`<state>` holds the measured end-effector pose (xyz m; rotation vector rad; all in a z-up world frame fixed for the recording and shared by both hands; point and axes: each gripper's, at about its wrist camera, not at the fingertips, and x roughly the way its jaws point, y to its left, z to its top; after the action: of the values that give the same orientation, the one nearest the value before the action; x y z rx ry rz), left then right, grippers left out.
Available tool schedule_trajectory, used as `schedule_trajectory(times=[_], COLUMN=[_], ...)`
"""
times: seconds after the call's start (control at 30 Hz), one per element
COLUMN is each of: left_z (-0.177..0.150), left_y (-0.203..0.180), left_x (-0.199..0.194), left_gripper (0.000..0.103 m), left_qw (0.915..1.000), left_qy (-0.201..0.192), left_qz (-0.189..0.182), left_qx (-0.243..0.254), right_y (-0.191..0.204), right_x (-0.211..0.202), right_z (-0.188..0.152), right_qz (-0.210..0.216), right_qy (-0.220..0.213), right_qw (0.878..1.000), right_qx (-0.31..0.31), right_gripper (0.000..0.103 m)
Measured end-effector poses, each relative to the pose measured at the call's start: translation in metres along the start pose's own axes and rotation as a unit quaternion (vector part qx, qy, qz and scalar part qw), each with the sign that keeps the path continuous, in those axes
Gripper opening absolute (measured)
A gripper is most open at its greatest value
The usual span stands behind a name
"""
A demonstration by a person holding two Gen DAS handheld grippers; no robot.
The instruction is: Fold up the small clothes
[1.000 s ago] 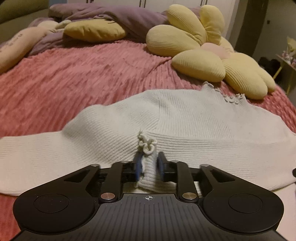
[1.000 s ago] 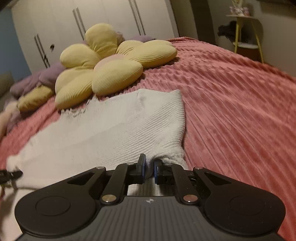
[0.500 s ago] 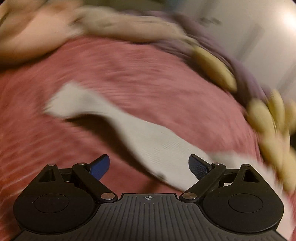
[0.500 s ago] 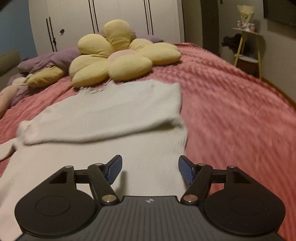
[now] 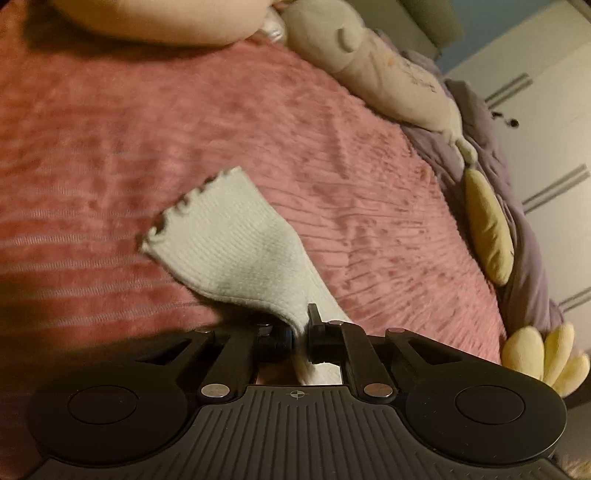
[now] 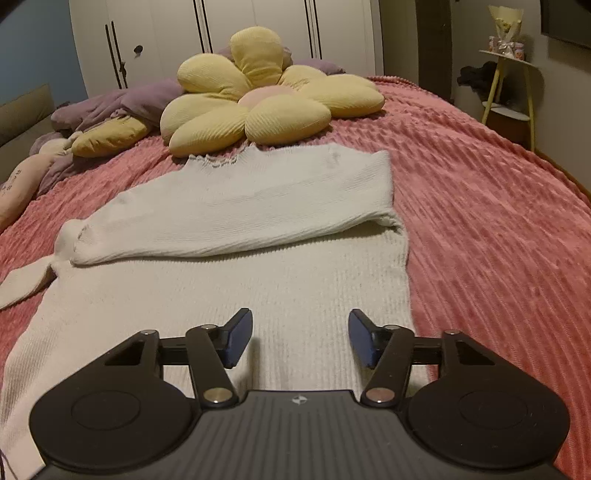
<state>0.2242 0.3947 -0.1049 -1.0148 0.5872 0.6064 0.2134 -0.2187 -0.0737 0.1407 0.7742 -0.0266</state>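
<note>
A pink ribbed bedspread (image 6: 480, 206) covers the bed. Near its far edge lies a yellow flower cushion (image 6: 266, 96) with a pink middle. A rumpled purple blanket (image 6: 122, 103) lies toward the far left corner, with a smaller yellow pillow (image 6: 110, 134) against it. What may be a cream plush toy (image 5: 388, 74) lies beside them. White wardrobe doors (image 6: 221, 33) stand behind the bed, and a yellow-legged side table (image 6: 509, 88) stands off its right edge.

White ribbed sweater (image 6: 258, 266) lies flat – one sleeve folded across, the other sleeve (image 5: 236, 251) stretched sideways
</note>
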Motion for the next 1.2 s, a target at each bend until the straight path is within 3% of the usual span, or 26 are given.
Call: schedule_trajectory(times=[0.1,0.2,0.3,0.4,0.43,0.47,0.5,0.57,0.6,0.77,0.83,1.03,1.2], left_z=[-0.014,-0.048,-0.099,-0.168,-0.190,-0.209,-0.227,-0.252,-0.257,-0.245,-0.238,-0.254,-0.257], left_y=[-0.030,-0.089,-0.152,-0.207,-0.216,-0.222,-0.224,-0.217,-0.213,-0.170,-0.161,-0.152,-0.141], left_x=[-0.021,-0.049,-0.075,-0.081,-0.077,-0.074,-0.070,-0.067,-0.066,-0.064,-0.056,-0.048,-0.052], left_gripper=[0.009,0.009,0.009,0.014,0.031,0.064,0.071,0.072,0.072,0.077,0.077,0.080,0.085], left_qw=[0.9974,0.9831,0.9499,0.9030,0.8903,0.8804,0.8732,0.8644,0.8635,0.8810,0.8856,0.8783,0.8850], left_qy=[-0.016,-0.020,-0.007,0.031,0.042,0.055,0.064,0.066,0.067,0.039,0.046,0.048,0.036], left_qz=[-0.022,-0.090,-0.171,-0.224,-0.230,-0.226,-0.213,-0.201,-0.193,-0.122,-0.096,-0.064,-0.054], left_qx=[0.067,0.158,0.262,0.365,0.391,0.413,0.434,0.456,0.461,0.455,0.452,0.471,0.461], right_y=[0.000,-0.001,-0.005,-0.010,-0.011,-0.013,-0.015,-0.018,-0.019,-0.011,0.002,0.063,0.124], right_x=[0.002,-0.001,-0.005,-0.013,-0.015,-0.017,-0.019,-0.020,-0.020,-0.008,0.006,0.064,0.097], right_z=[-0.003,-0.004,-0.002,0.001,0.003,0.004,0.005,0.009,0.011,0.029,0.038,0.073,0.092], right_qz=[0.003,0.010,0.014,0.017,0.018,0.019,0.020,0.027,0.031,0.087,0.118,0.210,0.204], right_qy=[0.001,-0.004,-0.010,-0.020,-0.024,-0.027,-0.028,-0.027,-0.026,-0.015,-0.001,0.042,0.061], right_qw=[1.000,1.000,1.000,1.000,0.999,0.999,0.999,0.999,0.999,0.996,0.993,0.976,0.977], right_qx=[-0.005,-0.007,0.001,0.012,0.015,0.017,0.019,0.024,0.026,0.011,0.007,0.039,0.009], right_gripper=[0.051,0.051,0.051,0.051,0.051,0.051,0.051,0.051,0.051,0.051,0.051,0.050,0.050])
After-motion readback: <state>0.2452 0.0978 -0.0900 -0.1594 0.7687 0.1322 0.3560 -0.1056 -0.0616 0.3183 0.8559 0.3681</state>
